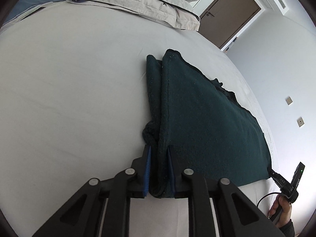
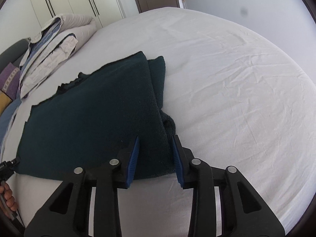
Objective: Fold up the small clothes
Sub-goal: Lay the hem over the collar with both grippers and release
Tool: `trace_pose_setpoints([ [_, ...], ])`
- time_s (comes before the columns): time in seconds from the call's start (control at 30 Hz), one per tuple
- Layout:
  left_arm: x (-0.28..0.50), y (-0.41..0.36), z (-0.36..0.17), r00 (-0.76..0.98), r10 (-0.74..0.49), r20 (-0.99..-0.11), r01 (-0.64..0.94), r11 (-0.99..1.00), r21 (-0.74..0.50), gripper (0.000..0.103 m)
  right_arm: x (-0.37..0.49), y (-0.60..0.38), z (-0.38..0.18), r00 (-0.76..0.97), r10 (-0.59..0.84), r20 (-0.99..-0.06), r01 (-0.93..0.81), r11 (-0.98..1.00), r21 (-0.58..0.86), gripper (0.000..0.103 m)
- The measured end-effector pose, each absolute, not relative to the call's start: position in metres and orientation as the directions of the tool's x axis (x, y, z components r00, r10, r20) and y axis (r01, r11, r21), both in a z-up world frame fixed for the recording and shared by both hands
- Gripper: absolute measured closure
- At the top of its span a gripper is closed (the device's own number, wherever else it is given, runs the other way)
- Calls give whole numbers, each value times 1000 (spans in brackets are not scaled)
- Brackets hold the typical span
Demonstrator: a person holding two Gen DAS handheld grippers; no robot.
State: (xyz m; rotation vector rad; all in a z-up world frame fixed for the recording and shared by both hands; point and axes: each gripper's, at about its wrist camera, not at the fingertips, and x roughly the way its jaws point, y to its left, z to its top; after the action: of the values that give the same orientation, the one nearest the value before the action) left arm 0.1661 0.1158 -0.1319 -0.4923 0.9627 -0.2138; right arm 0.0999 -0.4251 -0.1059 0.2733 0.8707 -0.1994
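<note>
A dark green knitted garment (image 1: 207,118) lies folded on the white bed sheet (image 1: 69,88), with a doubled edge along one side. My left gripper (image 1: 159,150) is shut on the near corner of that doubled edge, and cloth fills the gap between its blue pads. In the right wrist view the same garment (image 2: 88,118) spreads to the left, and my right gripper (image 2: 156,138) is shut on its other near corner. Each gripper shows small in the other's view: the right gripper (image 1: 272,172) and the left gripper (image 2: 16,161) both pinch the garment's near edge.
A stack of folded beige and blue bedding (image 1: 138,2) (image 2: 55,53) sits at the head of the bed. The person's hand (image 1: 282,211) holds the right gripper's handle. A brown door (image 1: 231,15) and white wardrobes (image 2: 69,0) stand beyond the bed.
</note>
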Motion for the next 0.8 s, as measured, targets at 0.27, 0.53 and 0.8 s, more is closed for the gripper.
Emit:
trace_pose_setpoints([
  [0.27,155,116,-127,581,-367,-727,-27,884,-467,93,89,-425,-94,639,-89,-764,288,949,131,98],
  [0.53,148,111,-124,607,-342,-718,-17,897,-442,95,95,-429,-99,618,-65,-784,296,942,156,98],
  [0.8,140,114,-128,612,-339,-714,-18,897,-441,96,86,-424,-97,612,-78,-787,300,944,139,98],
])
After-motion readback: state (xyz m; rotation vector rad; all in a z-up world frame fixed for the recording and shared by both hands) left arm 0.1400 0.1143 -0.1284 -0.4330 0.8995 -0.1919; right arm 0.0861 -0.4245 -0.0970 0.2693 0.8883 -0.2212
